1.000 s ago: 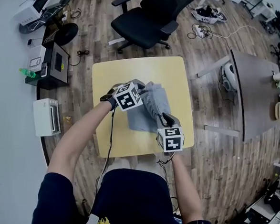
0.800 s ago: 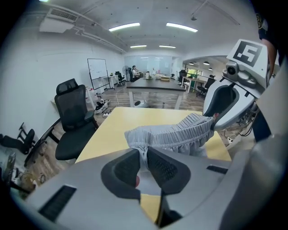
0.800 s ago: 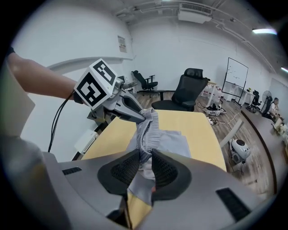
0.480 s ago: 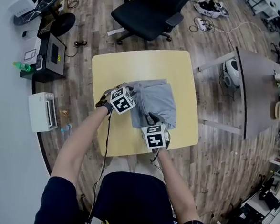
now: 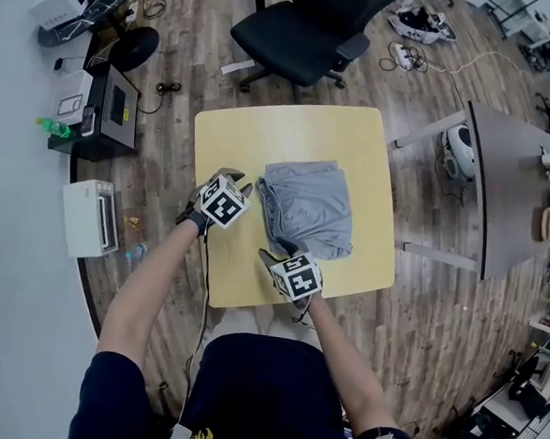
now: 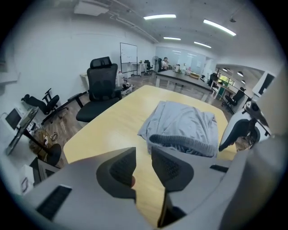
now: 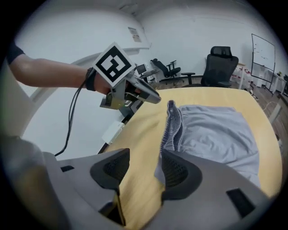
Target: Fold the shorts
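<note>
Folded shorts (image 5: 307,207) lie on the worktop (image 5: 234,131). The left claw (image 6: 143,155) is slightly spread and the right claw (image 7: 145,158) wider. Both have just been opening and are empty, beside the shorts.

A black office chair (image 5: 302,37) stands behind the yellow table (image 5: 291,131).

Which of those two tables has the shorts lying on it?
The yellow table in the middle holds the grey shorts; the dark grey table stands apart at the right.
</note>
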A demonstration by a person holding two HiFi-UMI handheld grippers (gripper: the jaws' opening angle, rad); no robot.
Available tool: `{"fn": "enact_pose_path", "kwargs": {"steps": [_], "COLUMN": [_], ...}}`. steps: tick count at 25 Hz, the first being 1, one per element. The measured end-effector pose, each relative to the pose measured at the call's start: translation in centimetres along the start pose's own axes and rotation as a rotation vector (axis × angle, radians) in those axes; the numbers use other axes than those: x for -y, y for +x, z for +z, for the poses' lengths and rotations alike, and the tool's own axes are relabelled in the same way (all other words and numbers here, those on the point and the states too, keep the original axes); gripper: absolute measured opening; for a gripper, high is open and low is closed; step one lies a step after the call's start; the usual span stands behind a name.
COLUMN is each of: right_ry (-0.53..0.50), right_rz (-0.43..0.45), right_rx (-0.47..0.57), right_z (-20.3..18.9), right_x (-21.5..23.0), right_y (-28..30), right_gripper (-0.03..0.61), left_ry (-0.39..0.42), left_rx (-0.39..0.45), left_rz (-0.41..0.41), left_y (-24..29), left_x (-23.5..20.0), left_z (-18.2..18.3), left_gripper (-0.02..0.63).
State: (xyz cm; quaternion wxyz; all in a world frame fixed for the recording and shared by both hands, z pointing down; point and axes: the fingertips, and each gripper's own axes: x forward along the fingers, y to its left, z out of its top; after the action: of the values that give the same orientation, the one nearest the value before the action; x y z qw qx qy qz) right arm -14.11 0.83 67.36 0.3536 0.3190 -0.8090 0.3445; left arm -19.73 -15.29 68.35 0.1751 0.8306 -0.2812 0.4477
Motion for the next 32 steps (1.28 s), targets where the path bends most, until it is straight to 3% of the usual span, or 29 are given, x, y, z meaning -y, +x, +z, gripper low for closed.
{"fn": "enact_pose_path", "kwargs": {"steps": [3,6,12,16,20,22,26,32], "right_ry": [-0.010,0.035,0.027,-0.184,-0.347,-0.414,-0.599,-0.680], "right_rz": [0.028,-0.001,-0.103,-0.138,-0.038,0.020,0.066,0.092], "right_rx": [0.018,0.034,0.044,-0.035,-0.114,-0.140,-0.181,-0.203], "right_z": [-0.5,-1.5,-4.4,-7.5,-10.0,-10.8,-11.3,-9.9], "right_x": [-1.8,-1.6,3.8,8.7,12.8,14.7,17.6,18.9], "right_y": [-1.1,-3.0,-8.4,-11.2,-11.9,-11.8,-11.5,-10.1], "right_gripper": [0.241,0.215,0.204,0.203,0.288,0.339,0.357,0.357], "left_ry": [-0.020,-0.015,-0.143,-0.167,-0.195,-0.169,-0.004,0.025], "left_rx": [0.060,0.085,0.116,0.085,0.042,0.019,-0.046,-0.106], "left_rz": [-0.024,-0.071,-0.156,-0.209,-0.308,-0.272,-0.177,-0.212], "left_y": [-2.1,-3.2,-2.9,-2.9,-1.6,-0.4,1.6,3.5], "left_x": [2.1,5.6,12.4,16.4,20.2,20.7,21.9,21.9], "left_z": [0.6,0.5,-0.3,-2.2,-3.0,-2.5,-1.1,-1.3], "left_gripper": [0.118,0.118,0.135,0.213,0.318,0.326,0.332,0.333]}}
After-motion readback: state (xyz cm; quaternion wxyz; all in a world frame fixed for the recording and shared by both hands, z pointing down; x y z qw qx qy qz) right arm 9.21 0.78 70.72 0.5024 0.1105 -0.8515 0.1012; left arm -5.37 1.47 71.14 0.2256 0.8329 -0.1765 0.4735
